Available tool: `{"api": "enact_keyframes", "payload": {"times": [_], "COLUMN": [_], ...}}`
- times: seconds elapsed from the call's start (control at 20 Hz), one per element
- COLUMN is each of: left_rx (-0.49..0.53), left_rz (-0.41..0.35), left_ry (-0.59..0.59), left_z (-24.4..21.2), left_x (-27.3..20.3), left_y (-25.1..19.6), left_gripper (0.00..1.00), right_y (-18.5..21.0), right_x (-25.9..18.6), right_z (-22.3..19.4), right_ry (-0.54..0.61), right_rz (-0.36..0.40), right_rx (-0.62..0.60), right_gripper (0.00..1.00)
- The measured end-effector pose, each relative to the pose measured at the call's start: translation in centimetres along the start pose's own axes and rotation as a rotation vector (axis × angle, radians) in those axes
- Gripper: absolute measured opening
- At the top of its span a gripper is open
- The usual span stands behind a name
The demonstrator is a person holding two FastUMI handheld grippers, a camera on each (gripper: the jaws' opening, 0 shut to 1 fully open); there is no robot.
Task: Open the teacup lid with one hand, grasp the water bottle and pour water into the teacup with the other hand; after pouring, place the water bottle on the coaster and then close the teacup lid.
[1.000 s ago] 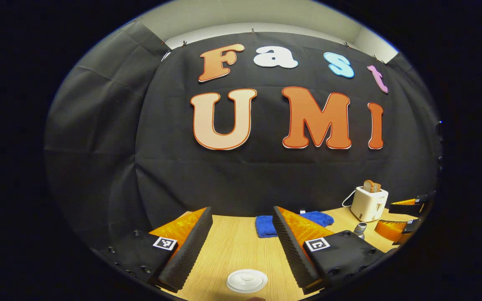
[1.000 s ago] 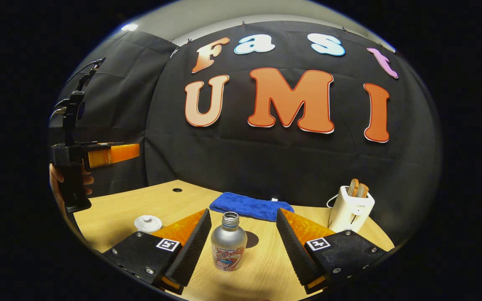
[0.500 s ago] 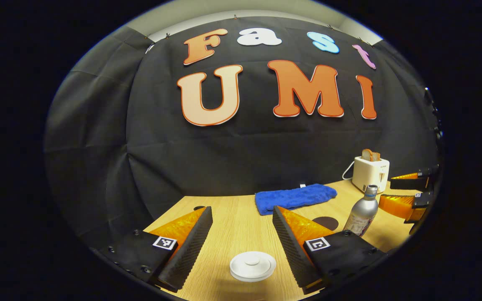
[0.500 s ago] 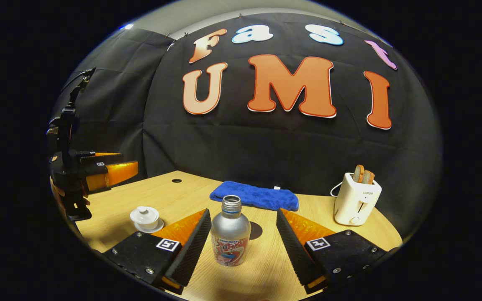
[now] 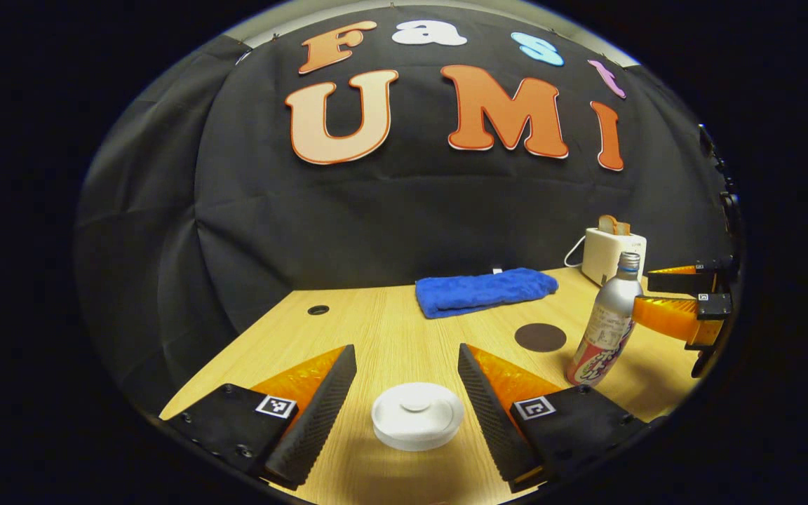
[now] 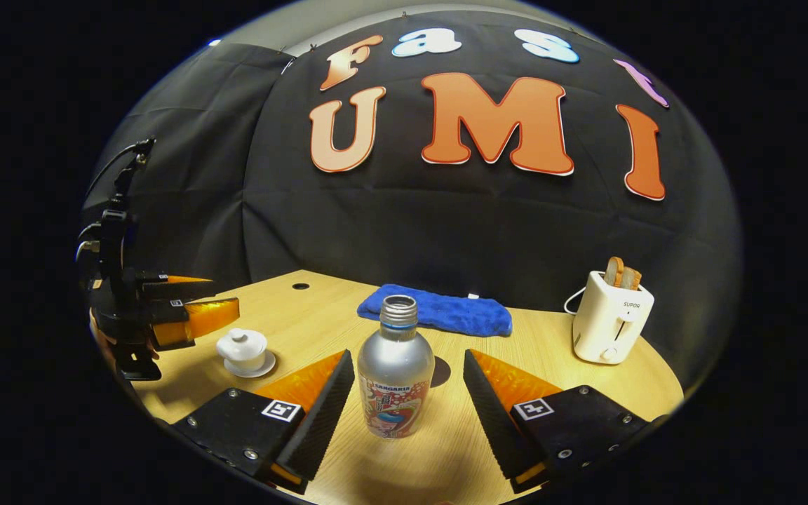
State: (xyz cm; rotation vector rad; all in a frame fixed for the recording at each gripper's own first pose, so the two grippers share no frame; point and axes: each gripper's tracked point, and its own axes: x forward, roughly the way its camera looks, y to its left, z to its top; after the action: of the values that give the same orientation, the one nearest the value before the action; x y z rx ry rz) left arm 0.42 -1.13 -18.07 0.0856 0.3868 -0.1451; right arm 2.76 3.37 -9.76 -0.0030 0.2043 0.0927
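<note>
The first step, the opening of the teacup, is in hand, and no grasp is made yet. In the left gripper view the left tool (image 5: 404, 403) is held wide open and empty, with the white lid (image 5: 417, 415) between its fingers but apart from both. In the right gripper view the teacup (image 6: 243, 351) is seen on its saucer at the near left of the bench (image 6: 537, 358), the lid on it.

The right tool (image 6: 407, 410) is wide open and empty too. The water bottle (image 6: 395, 379) stands upright between its fingers, untouched by either, with no cap on.

The dark round coaster (image 5: 540, 337) lies bare just beside the bottle, on its far left.

As a judgement, the left tool must next be lowered around the knob of the lid and closed, then raised. Only after that should the bottle be gripped at its body and kept upright.
</note>
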Motion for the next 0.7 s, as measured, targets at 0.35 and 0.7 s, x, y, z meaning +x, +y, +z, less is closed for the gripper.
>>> {"api": "enact_keyframes", "payload": {"times": [0.35,0.7], "left_rx": [0.055,0.085], "left_rz": [-0.015,0.001], "left_ry": [0.103,0.144], "left_z": [-4.0,-4.9], "left_x": [1.9,3.0], "left_y": [-0.3,-0.1], "left_gripper": [0.96,0.6], "right_y": [0.1,0.2], "right_x": [0.8,1.7], "right_z": [-1.8,-3.0], "right_ry": [0.033,0.061], "right_rz": [0.003,0.012], "right_rx": [-0.003,0.005], "right_gripper": [0.95,0.94]}}
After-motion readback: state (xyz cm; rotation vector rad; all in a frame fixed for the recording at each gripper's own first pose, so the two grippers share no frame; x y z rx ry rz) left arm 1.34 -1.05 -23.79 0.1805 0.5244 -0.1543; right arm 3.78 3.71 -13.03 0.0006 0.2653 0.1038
